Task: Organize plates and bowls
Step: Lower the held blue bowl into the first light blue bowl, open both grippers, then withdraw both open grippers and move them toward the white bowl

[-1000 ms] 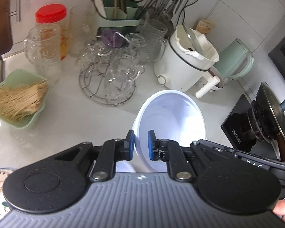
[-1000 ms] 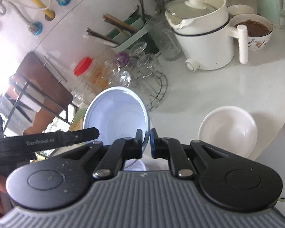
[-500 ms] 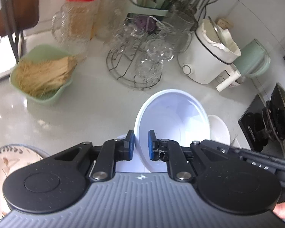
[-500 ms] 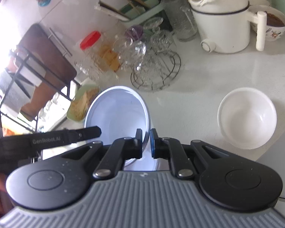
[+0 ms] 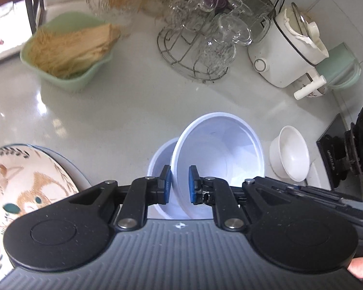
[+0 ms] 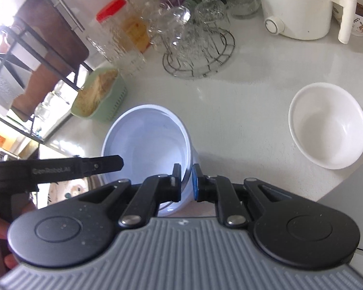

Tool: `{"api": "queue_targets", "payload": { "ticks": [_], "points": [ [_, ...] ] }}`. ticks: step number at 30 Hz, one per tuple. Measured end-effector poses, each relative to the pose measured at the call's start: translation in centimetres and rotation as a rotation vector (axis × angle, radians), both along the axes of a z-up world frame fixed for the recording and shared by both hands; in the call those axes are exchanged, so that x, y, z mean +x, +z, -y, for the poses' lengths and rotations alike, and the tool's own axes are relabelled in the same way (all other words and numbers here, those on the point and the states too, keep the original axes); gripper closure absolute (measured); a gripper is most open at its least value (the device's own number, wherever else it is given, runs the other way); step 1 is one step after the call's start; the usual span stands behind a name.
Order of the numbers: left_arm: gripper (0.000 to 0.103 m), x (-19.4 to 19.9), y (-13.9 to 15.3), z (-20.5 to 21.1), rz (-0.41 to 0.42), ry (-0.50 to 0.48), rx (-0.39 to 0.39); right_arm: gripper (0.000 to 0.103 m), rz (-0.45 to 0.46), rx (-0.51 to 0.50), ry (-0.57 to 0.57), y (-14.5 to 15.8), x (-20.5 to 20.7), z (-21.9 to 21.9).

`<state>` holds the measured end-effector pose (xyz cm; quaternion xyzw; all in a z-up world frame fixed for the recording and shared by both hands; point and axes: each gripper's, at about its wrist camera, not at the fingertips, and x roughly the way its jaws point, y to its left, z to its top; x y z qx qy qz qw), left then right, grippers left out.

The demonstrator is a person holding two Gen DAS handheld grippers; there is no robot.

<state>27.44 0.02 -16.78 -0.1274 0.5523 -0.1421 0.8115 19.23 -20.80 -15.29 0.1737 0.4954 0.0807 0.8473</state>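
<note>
Both grippers, left gripper [image 5: 179, 184] and right gripper [image 6: 186, 182], pinch one pale blue bowl [image 5: 217, 149] by opposite rims; uneven lowering could chip the second bowl [image 5: 161, 159] below

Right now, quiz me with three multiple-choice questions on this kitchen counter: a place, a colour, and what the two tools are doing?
1. The white bowl stands: A) on the counter, right of the pale blue bowl; B) in a sink; C) on the floor.
2. The basket of dry noodles is: A) red; B) green; C) black.
3. The left tool and right tool are: A) both shut on the pale blue bowl's rim; B) both open; C) holding glasses.
Answers: 1 A, it sits on bare counter; 2 B, mint-green walls; 3 A, both clamp the rim.
</note>
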Motion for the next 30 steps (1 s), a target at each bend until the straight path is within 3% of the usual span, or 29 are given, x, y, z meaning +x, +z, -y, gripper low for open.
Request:
{"api": "queue_targets", "payload": {
  "ticks": [9,10,12,21,25,30],
  "points": [
    [0.087,0.4,-0.4,0.3,-0.017,-0.041,0.05,0.09,-0.024,0.018,-0.032,-0.7,0.1,0.2],
    [0.086,0.5,-0.3,0.2,-0.013,-0.04,0.056,0.09,-0.021,0.014,-0.038,-0.6,0.0,0.2],
    [0.071,0.5,0.0,0.0,-0.007,-0.027,0.062,0.09,-0.019,0.004,-0.047,-0.4,0.1,0.2],
    [0.071,0.7,2.6,-0.4,0.063,-0.017,0.069,0.09,0.085,-0.052,-0.042,2.0,-0.2,-0.1],
    [0.071,0.6,4.3,-0.3,0.111,-0.033,0.077,0.073,0.134,-0.07,-0.063,2.9,-0.5,0.1],
    [0.071,0.3,6.1,-0.2,0.159,-0.049,0.074,0.073,0.196,-0.096,-0.076,4.1,-1.2,0.1]
  ]
}}
